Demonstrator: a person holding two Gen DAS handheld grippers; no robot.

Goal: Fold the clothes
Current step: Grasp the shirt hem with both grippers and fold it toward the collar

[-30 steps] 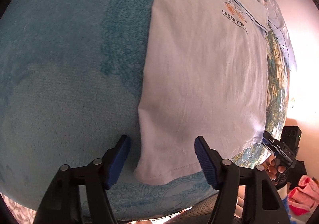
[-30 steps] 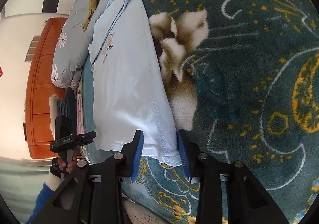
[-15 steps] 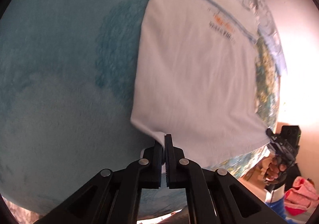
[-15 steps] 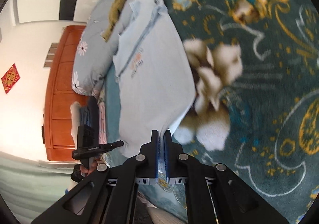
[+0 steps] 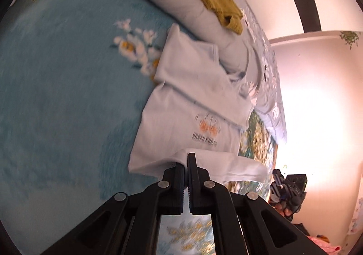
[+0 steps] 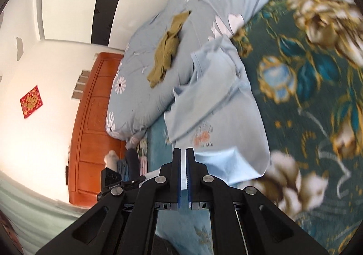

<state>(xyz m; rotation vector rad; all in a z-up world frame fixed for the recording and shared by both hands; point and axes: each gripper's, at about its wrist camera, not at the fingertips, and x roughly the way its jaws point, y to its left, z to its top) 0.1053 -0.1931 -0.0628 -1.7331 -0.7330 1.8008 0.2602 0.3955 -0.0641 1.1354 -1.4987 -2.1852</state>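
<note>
A pale blue T-shirt [image 5: 181, 100] with an orange and dark chest print lies on the bed, its sleeves folded in; it also shows in the right wrist view [image 6: 217, 114]. My left gripper [image 5: 186, 159] is shut on the shirt's bottom hem at one corner and holds it lifted over the body of the shirt. My right gripper [image 6: 183, 152] is shut on the hem at the other corner, also lifted. The hem hangs between them as a raised fold [image 5: 226, 164]. The right gripper also appears at the left wrist view's right edge [image 5: 288, 189].
The bed has a teal floral blanket [image 5: 56, 96], darker green with gold flowers in the right wrist view [image 6: 317, 96]. A rolled pale floral duvet [image 6: 158, 68] lies behind the shirt with a mustard-yellow garment [image 6: 168, 50] on it. An orange wooden cabinet [image 6: 90, 118] stands beyond.
Both grippers closed on the shirt's bottom hem corners, then lifted and carried the hem up toward the collar end. The lower part of the shirt now folds over the body.
</note>
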